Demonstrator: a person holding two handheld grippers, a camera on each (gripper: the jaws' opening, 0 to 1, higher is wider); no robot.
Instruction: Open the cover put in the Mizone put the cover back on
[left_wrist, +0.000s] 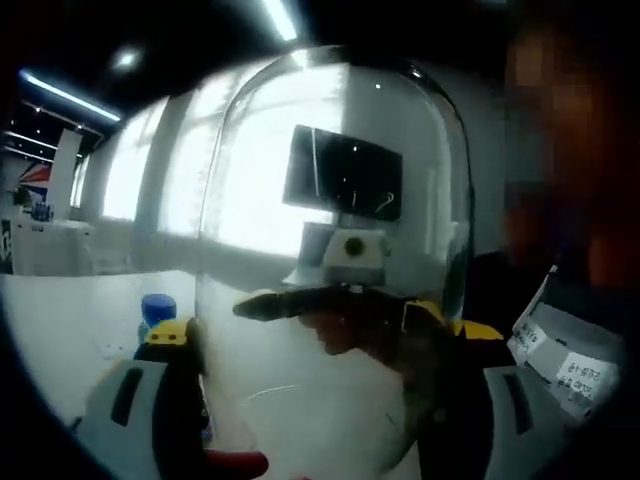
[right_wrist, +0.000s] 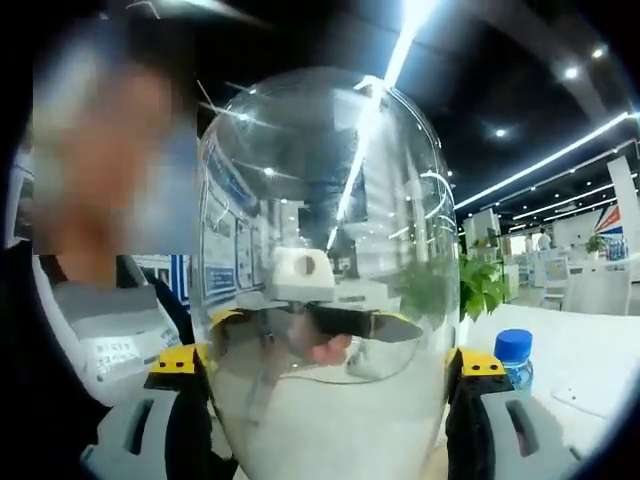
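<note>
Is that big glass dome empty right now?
Looks empty: through the glass dome you see just the opposite gripper and room. The blue-capped bottle stands outside, on the table.

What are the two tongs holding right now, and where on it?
Both tongs grip the clear dome cover, one from each side: the left tongs and the right tongs each have its lower wall between their jaws.

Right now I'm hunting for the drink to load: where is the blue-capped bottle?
The blue-capped bottle stands on the white table, just outside the clear dome cover clamped between both grippers; in the left gripper view it sits left of the dome.
</note>
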